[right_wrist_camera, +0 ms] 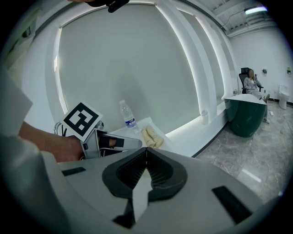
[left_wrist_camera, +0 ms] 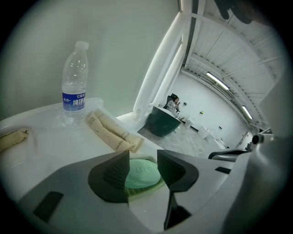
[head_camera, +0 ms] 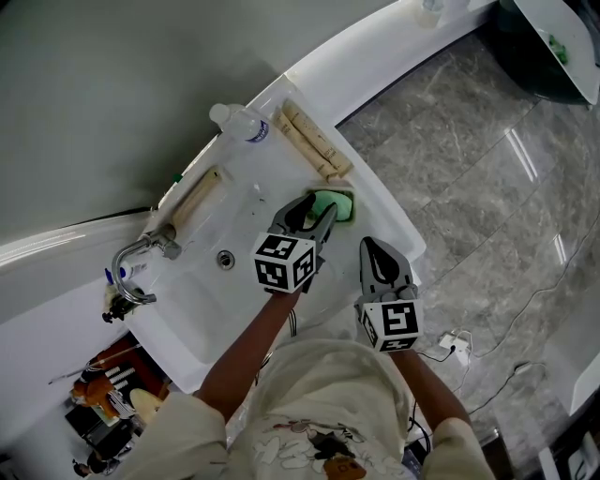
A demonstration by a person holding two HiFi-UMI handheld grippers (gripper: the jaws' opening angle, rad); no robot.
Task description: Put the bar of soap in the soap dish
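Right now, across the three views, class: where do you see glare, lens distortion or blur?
Head view: sharp, with white glare streaks on the polished floor. Left gripper view: fisheye bending, dark corners, yet the bar of soap is crisp. Right gripper view: same fisheye rounding; the ceiling lamp is blown out.

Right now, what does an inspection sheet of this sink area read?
Surface: white counter with a sink.
Job's things: green soap lies in the soap dish.
Clutter: water bottle, paired paper-wrapped rolls, one more roll near the tap.
Grippers: left gripper open, jaws either side of the soap; right gripper shut, empty.
Cables: white cable with a plug block on the floor.
Surroundings: grey marble floor, dark green tub, seated person far off.
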